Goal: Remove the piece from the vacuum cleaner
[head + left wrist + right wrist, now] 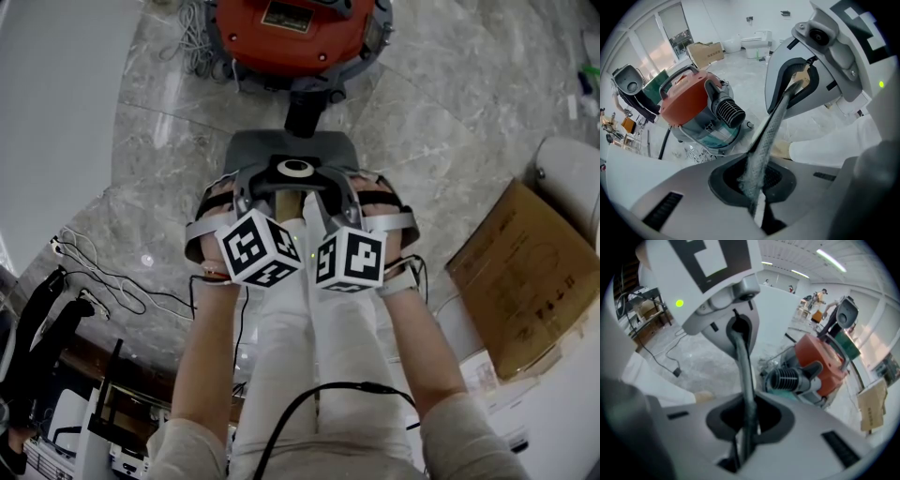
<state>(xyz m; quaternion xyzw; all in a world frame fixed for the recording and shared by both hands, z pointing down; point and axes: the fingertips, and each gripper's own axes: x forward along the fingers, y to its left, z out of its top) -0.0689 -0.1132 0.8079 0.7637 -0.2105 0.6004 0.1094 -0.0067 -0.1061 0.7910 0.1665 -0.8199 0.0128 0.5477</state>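
L gripper [757, 208], R gripper [740, 451] pinch grey piece [291, 150] (vac [286, 33] beyond).

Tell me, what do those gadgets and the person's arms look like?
The left gripper and right gripper are smooth grey plastic shells with dark pad recesses, each topped by a white cube printed with black square markers. Black straps wrap round them, a black cable trails back, and pale sleeves end near the elbows.

Large, bright indoor hall, more test or work space than home. Polished marble floor [441, 103] with loose cables [98, 275] near left, cardboard box [525, 272] at right. Ceiling strip lights [829, 258], tall windows [661, 37], a toilet [757, 44] standing in the open far off, people [818, 298] far away.
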